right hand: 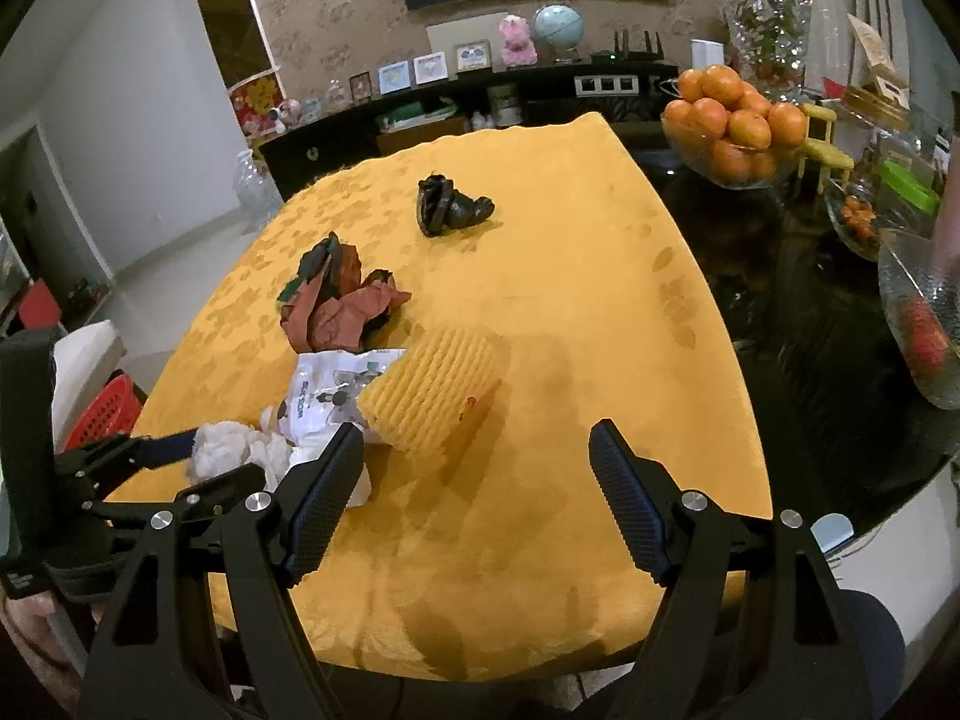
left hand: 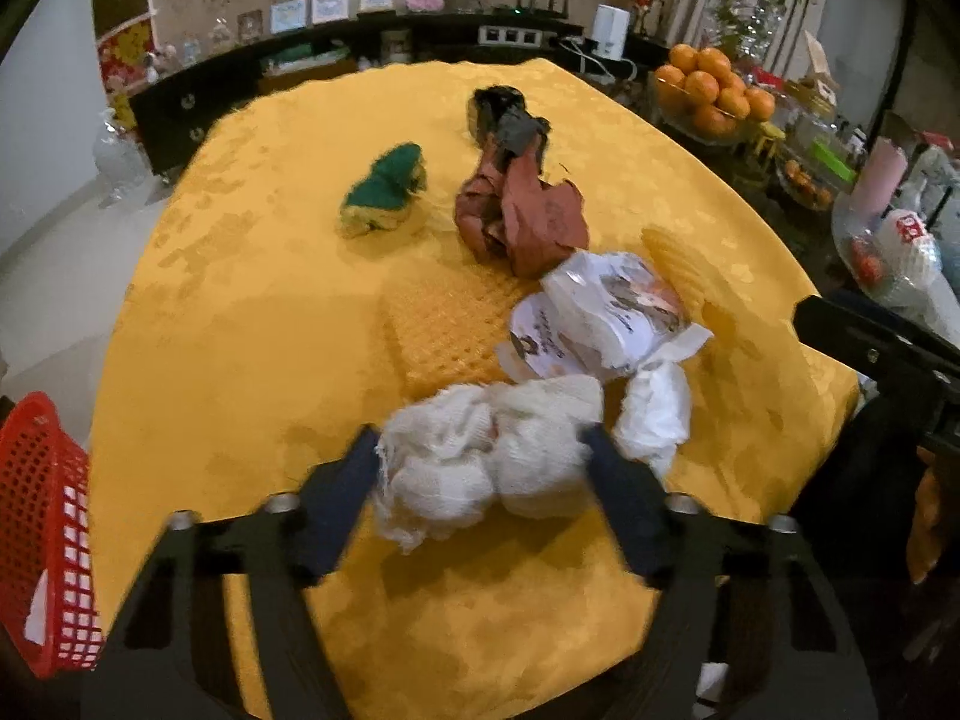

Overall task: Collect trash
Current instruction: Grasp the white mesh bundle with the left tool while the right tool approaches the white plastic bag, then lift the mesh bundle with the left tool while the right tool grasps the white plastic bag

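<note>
- The white wrapper (left hand: pixel 606 324) carries dark print and small pictures, too blurred to read in either view; a red-and-white label on a bottle (left hand: pixel 909 234) at the table's 3 o'clock edge is likewise illegible.
- The left gripper (left hand: pixel 480 450) has its jaws clamped on a wad of white gauze (left hand: pixel 486 456), a loosely woven, frayed cloth bunched into lumps (a crumpled white tissue (left hand: pixel 654 414) lies just beside it at 3 o'clock).
- The right gripper (right hand: pixel 477 462) holds nothing, its ribbed dark pads spread wide above the cloth.
- Ahead of it at 11 o'clock sits a yellow foam net sleeve (right hand: pixel 435 393), ridged and tube-shaped, touching the wrapper.
- Further toward 12 o'clock lie crumpled reddish-brown paper (left hand: pixel 522 216), a green and yellow sponge (left hand: pixel 384 192) and a black crinkled lump (right hand: pixel 450 207).
- All rest on a yellow tablecloth (left hand: pixel 240 360) with a woven leaf pattern.
- A red plastic mesh basket (left hand: pixel 48 540) stands at the table's 8 o'clock edge.
- A glass bowl of oranges (right hand: pixel 729 120) sits on the dark glossy tabletop; a globe (right hand: pixel 558 24) stands on the far shelf.
</note>
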